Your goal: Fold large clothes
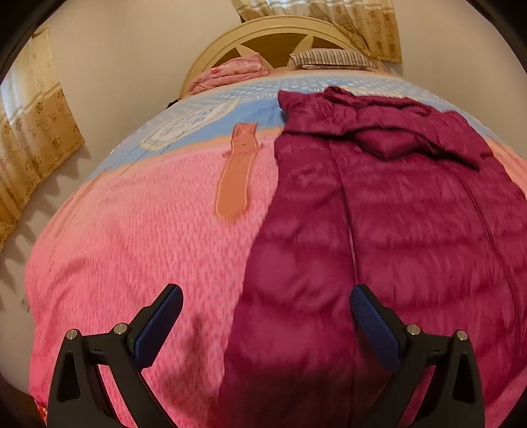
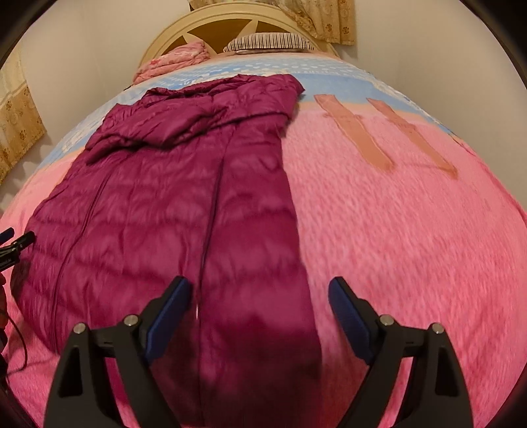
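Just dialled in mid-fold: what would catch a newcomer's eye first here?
The long magenta quilted down coat stands out first, laid lengthwise on the bright pink textured bedspread, its collar end towards the cream arched headboard. Next come the two black grippers with blue pads, the left gripper and the right gripper, both open above the coat's near hem and holding nothing.
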A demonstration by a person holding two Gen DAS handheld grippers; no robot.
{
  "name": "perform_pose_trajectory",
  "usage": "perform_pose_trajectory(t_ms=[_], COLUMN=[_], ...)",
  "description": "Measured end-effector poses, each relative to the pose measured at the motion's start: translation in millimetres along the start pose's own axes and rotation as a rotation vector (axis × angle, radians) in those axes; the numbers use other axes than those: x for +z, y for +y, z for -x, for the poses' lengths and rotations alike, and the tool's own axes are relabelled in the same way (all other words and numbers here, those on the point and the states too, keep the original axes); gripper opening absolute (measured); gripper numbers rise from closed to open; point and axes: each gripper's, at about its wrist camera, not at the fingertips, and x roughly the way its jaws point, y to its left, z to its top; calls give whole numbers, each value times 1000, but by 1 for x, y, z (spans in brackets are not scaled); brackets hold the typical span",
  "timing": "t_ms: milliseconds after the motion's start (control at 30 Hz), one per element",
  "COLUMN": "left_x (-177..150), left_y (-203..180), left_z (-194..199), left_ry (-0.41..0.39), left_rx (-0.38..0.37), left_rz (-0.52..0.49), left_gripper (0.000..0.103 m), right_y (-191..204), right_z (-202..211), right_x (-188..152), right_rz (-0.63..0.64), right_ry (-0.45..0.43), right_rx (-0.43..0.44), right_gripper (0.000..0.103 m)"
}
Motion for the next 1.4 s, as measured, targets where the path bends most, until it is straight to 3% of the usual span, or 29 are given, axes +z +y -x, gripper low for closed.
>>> perform_pose_trajectory(t_ms=[233,333,433,500,567,633,667,900,1067,1200,1300,1400], left_x=[-29,-32,-32,-30,-30,-31,-31,-21,-15,-13,4,34], left_y=[5,4,3,1,-1,-8,-9,14,36,45,47,42], left_z=[15,15,10,12,17,27,31,90,167,220,223,186], left_ry=[-16,-23,-12,-17,-14,-49,-60,-162,-282,-388,-421,-415], left_rx=[-46,-69,-102,-152,-223,-202,-196,-305,-373,-385,-379,-347], left_rz=[-3,2,13,16,13,-23,-38,-18,-40,-57,-53,-47], left_gripper=[102,102,100,73,39,14,10,4,3,3,3,3], right_y=[-2,0,2,7,10,16,16,9,12,22,22,16], right_z=[16,20,23,26,29,33,36,95,166,226,243,222], right_x=[-32,-40,-43,-41,-41,-41,-41,-32,-25,-23,-11,14], right_rz=[-19,-16,-11,8,8,27,23,-9,27,70,68,42], right_ry=[8,1,-8,-14,-22,-38,-49,-172,-285,-396,-478,-512], right_rx=[13,18,37,76,120,105,109,146,137,113,113,112], right_gripper=[86,79,62,25,17,14,13,8,7,7,7,7])
